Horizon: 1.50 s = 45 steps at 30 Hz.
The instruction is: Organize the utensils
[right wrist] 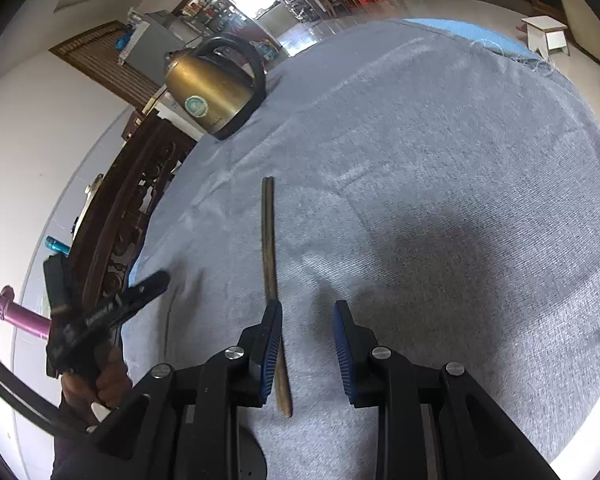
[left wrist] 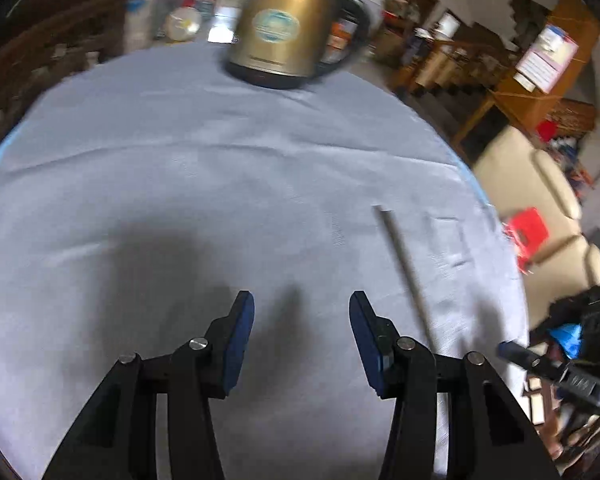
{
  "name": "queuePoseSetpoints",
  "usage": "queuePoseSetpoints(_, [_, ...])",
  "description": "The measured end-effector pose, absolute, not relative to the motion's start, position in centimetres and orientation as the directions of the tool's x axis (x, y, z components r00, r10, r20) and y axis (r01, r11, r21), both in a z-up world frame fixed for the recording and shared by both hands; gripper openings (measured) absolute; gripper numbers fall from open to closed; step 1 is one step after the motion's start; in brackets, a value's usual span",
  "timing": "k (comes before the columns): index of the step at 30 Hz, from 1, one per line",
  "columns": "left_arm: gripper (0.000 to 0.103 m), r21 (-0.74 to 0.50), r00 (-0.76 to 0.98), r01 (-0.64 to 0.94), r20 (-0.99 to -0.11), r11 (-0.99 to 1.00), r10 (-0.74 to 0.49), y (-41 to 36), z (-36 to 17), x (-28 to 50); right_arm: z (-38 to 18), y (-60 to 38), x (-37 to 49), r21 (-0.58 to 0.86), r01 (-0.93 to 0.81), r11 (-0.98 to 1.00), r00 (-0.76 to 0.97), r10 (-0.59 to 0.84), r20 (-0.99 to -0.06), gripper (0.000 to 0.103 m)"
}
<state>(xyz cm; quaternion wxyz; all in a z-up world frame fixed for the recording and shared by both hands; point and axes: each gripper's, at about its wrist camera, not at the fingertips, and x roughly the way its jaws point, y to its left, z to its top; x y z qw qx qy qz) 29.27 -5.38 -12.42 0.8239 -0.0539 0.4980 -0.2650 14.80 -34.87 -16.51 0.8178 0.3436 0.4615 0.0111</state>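
A round desk under a pale grey-blue cloth [right wrist: 440,160] carries a brass-coloured metal kettle with a black handle [right wrist: 208,92] at its far edge. A thin brown wooden chopstick [right wrist: 269,240] lies near the right gripper [right wrist: 307,316], beside its left finger; those fingers stand apart, gripping nothing. The left gripper [left wrist: 302,308] hangs with fingers apart and empty. A cluttered room with wooden shelving surrounds the desk.

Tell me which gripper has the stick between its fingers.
The right gripper: the stick ends between its open jaws. The left gripper frames only bare cloth, the stick off to one side.
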Motion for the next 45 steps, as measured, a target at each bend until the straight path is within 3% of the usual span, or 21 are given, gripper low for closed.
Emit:
queuePoseSetpoints(16, [0.051, -0.322, 0.261, 0.511, -0.825, 0.797, -0.502, -16.8, -14.9, 32.1, -18.0, -37.4, 14.4, 0.598, 0.336, 0.728, 0.580, 0.340, -0.740, 0.029])
queuePoseSetpoints(28, [0.051, -0.276, 0.273, 0.551, -0.832, 0.787, -0.483, -16.7, -15.1, 32.1, -18.8, -38.9, 14.3, 0.614, 0.354, 0.705, 0.585, 0.346, -0.734, 0.029])
queuePoseSetpoints(33, [0.040, -0.226, 0.300, 0.545, -0.847, 0.808, -0.439, -16.7, -15.0, 32.0, -19.1, -38.6, 14.5, 0.619, 0.343, 0.707, 0.581, 0.358, -0.731, 0.029])
queuePoseSetpoints(45, [0.041, -0.152, 0.344, 0.541, -0.858, 0.827, -0.382, -18.0, -15.0, 31.9, -19.1, -38.7, 14.4, 0.616, 0.339, 0.710, 0.585, 0.354, -0.730, 0.029])
